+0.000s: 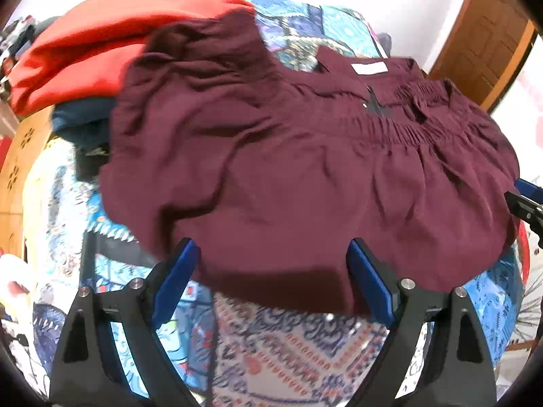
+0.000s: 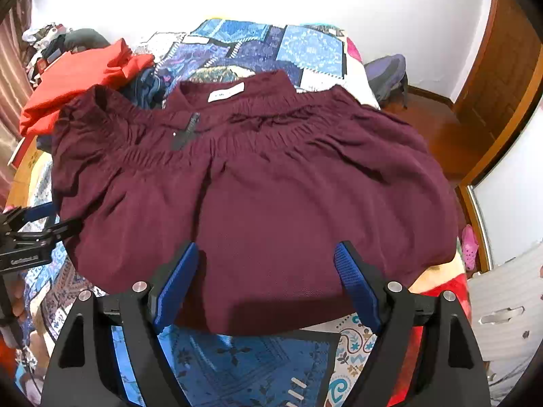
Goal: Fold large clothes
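Maroon blouse point(image 2: 258, 196) spread flat mid-bed, hem at near edge, collar toward far edge; thin, soft, limp, likely light and prone to slide. Left gripper point(image 1: 271, 271) and right gripper point(image 2: 268, 274) over hem, jaws wide, empty. Best pinch: hem corners

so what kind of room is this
Most likely a bedroom. The maroon garment lies spread on a patterned blue patchwork bedspread, other clothes such as a red garment are piled beside it, and a wooden door stands to the right.
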`<state>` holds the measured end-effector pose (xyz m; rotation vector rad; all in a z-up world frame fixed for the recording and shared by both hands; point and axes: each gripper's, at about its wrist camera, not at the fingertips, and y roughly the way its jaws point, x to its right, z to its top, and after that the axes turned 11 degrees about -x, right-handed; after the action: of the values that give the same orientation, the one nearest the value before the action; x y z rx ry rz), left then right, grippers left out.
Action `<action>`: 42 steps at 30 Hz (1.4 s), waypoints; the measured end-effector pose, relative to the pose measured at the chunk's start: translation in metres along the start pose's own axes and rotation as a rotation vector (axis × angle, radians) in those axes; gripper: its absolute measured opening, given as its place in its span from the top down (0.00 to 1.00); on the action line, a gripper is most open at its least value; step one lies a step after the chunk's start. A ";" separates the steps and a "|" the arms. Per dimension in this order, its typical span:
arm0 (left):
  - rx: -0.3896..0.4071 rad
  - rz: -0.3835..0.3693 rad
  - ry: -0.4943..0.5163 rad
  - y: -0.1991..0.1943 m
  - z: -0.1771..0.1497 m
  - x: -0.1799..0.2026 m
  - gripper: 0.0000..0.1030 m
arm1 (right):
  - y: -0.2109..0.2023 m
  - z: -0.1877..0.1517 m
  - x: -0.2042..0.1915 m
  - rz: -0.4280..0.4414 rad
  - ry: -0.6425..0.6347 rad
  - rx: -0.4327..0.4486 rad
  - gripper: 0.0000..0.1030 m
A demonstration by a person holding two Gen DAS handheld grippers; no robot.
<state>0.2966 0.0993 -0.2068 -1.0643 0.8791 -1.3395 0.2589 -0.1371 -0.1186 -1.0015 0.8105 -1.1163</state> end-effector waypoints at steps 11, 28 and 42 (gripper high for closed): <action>0.115 0.043 -0.218 -0.039 -0.015 -0.081 0.13 | -0.027 0.014 -0.025 -0.008 -0.045 0.111 0.23; -0.044 -0.622 -0.626 0.072 -0.026 -0.148 0.13 | 0.011 0.014 -0.038 0.013 -0.040 -0.002 0.22; 0.044 -0.566 -0.722 0.077 0.005 -0.123 0.43 | 0.013 0.020 -0.024 0.038 0.016 -0.014 0.22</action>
<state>0.3170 0.2169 -0.2894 -1.6853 0.0016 -1.2546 0.2748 -0.1078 -0.1226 -0.9860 0.8476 -1.0882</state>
